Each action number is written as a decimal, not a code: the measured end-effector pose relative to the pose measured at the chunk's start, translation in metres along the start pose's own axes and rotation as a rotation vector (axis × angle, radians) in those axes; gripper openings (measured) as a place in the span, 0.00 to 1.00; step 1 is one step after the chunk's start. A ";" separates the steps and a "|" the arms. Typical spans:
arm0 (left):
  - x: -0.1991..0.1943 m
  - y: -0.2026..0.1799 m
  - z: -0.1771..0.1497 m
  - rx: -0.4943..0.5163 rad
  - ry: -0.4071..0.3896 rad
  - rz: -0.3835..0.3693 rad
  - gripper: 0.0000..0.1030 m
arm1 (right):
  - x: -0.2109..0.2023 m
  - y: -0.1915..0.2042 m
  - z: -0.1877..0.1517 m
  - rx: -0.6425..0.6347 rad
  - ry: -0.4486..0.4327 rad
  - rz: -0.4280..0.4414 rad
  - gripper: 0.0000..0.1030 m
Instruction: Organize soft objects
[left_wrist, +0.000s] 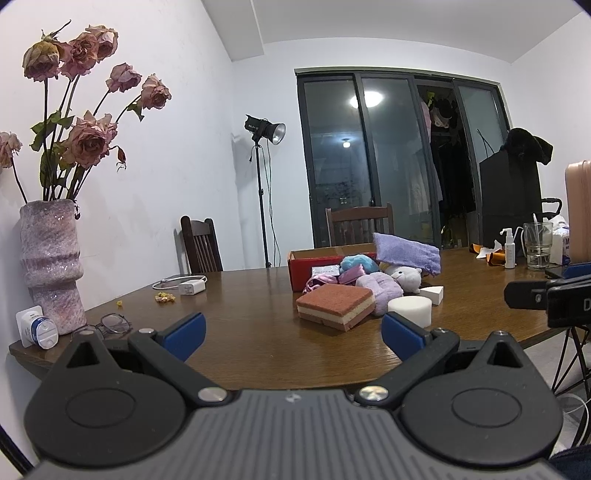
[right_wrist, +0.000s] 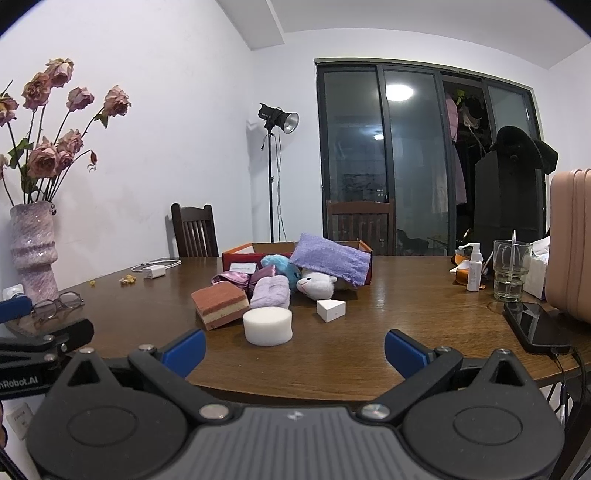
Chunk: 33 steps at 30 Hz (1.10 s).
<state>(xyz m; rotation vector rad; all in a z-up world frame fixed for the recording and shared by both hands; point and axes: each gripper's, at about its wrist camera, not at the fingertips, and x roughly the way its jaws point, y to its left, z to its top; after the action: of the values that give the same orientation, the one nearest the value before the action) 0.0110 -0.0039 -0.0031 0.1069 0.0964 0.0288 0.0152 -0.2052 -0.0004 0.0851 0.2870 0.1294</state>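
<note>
A pile of soft things lies mid-table in front of a red box (left_wrist: 306, 271) (right_wrist: 236, 260): a layered brown sponge (left_wrist: 334, 306) (right_wrist: 219, 304), a white round sponge (left_wrist: 409, 309) (right_wrist: 267, 326), a white wedge sponge (left_wrist: 433, 293) (right_wrist: 331, 309), a lilac towel roll (left_wrist: 380, 291) (right_wrist: 270, 291), a white plush toy (left_wrist: 406, 277) (right_wrist: 317, 285), a blue fluffy ball (left_wrist: 358, 263) (right_wrist: 280, 264) and a purple pouch (left_wrist: 408, 251) (right_wrist: 330, 258) leaning on the box. My left gripper (left_wrist: 293, 334) is open and empty, short of the pile. My right gripper (right_wrist: 295, 350) is open and empty, just before the white round sponge.
A pink vase of dried roses (left_wrist: 50, 266) (right_wrist: 31, 251), glasses (left_wrist: 112, 325) (right_wrist: 59, 301) and a charger (left_wrist: 192, 286) lie at the left. A glass (right_wrist: 511, 269), spray bottle (right_wrist: 474, 267), phone (right_wrist: 535, 326) and pink case (right_wrist: 570, 243) stand at the right. Chairs stand behind the table.
</note>
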 end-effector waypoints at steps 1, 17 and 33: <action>0.003 0.001 0.002 -0.003 -0.010 0.011 1.00 | 0.001 0.000 0.001 0.003 0.000 0.000 1.00; 0.115 0.000 0.027 -0.105 0.166 -0.191 1.00 | 0.098 -0.039 0.041 0.056 0.040 0.051 1.00; 0.246 0.026 0.041 -0.158 0.359 -0.200 0.73 | 0.212 -0.029 0.052 0.149 0.265 0.272 0.56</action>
<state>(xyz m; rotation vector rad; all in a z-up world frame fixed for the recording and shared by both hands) 0.2596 0.0263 0.0173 -0.0671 0.4620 -0.1442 0.2350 -0.2077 -0.0126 0.2564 0.5492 0.3916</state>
